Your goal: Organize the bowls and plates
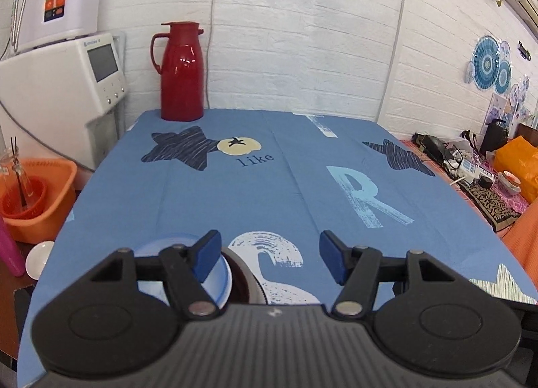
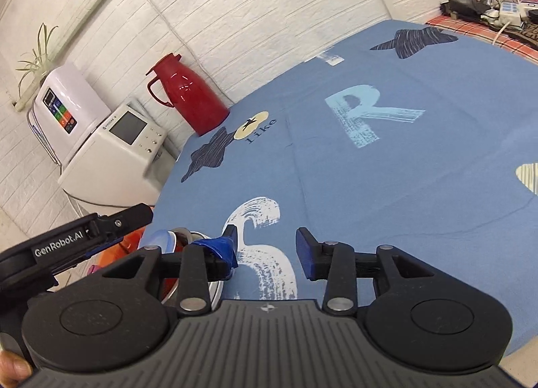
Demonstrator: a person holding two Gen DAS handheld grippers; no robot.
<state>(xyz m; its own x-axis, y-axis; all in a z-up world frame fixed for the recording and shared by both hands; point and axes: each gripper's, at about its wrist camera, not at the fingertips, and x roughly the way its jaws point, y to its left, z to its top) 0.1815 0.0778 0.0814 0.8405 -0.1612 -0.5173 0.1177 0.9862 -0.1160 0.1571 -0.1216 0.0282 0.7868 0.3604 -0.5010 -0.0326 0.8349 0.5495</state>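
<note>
While both grippers hang with jaws wide and empty over the blue tablecloth (image 1: 269, 186), the dishes wait at its near left edge: a pale blue plate (image 1: 218, 273) touching a dark bowl (image 1: 242, 280). Left gripper (image 1: 269, 256) and right gripper (image 2: 267, 250) should probably descend slowly, clamping only the rim.
</note>
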